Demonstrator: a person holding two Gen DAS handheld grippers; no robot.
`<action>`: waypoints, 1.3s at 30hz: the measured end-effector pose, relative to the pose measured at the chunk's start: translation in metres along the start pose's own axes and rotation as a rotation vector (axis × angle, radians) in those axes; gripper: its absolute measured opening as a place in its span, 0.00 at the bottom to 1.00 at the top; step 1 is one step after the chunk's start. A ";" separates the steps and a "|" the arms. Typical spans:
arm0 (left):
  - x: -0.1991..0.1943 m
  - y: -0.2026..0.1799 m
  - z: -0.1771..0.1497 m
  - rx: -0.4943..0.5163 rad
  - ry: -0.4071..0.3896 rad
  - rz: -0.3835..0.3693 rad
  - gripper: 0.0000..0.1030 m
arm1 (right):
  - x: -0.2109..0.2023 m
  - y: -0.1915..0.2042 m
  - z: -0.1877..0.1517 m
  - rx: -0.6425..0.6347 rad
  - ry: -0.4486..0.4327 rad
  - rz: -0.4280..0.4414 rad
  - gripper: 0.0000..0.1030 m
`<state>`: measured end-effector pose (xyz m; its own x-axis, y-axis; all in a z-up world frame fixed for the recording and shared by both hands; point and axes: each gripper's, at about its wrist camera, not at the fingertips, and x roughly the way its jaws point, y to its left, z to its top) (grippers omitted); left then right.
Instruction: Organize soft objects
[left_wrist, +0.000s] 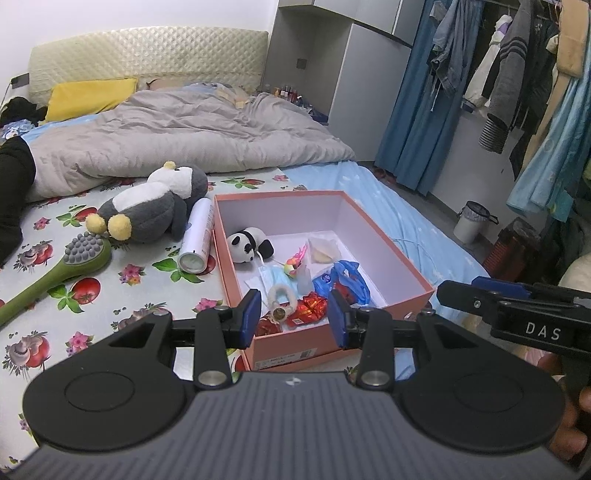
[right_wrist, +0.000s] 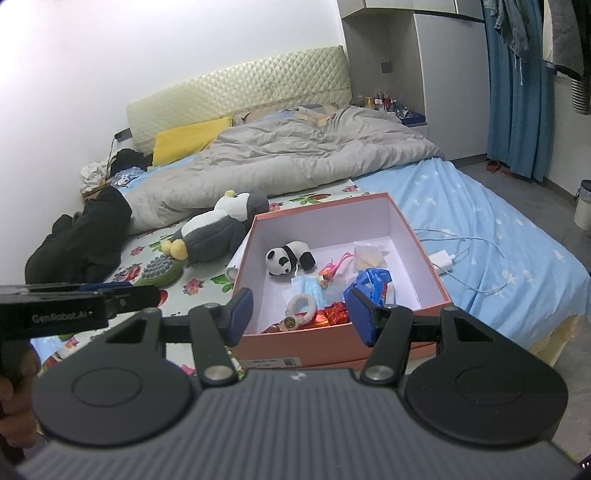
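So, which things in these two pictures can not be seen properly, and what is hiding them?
- White spray can: in the right wrist view only its end shows behind the pink box wall.
- Red packets at the box's near end: partly behind the left gripper in the left wrist view.
- Box label: print too small and blurred.
- Green brush: handle cut off by the left edge.

The white spray can shows only a sliver behind the pink box's wall in the right wrist view, the green brush's handle runs off the left wrist view's edge, and the label on the box front is too small to read.
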<state>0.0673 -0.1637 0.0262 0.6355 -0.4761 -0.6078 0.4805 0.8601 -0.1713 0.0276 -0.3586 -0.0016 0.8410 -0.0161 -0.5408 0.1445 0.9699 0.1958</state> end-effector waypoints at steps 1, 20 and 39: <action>0.000 0.000 0.000 0.000 0.000 0.000 0.44 | 0.000 0.000 0.000 -0.001 0.001 -0.001 0.58; 0.001 0.011 0.003 -0.037 -0.001 0.082 0.99 | 0.004 -0.004 0.000 -0.004 0.009 -0.037 0.86; 0.001 0.010 -0.001 -0.049 0.011 0.079 0.99 | 0.006 -0.004 -0.003 0.007 0.009 -0.042 0.86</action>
<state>0.0725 -0.1552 0.0233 0.6632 -0.4048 -0.6296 0.3991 0.9028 -0.1600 0.0305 -0.3622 -0.0080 0.8294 -0.0546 -0.5560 0.1831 0.9668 0.1781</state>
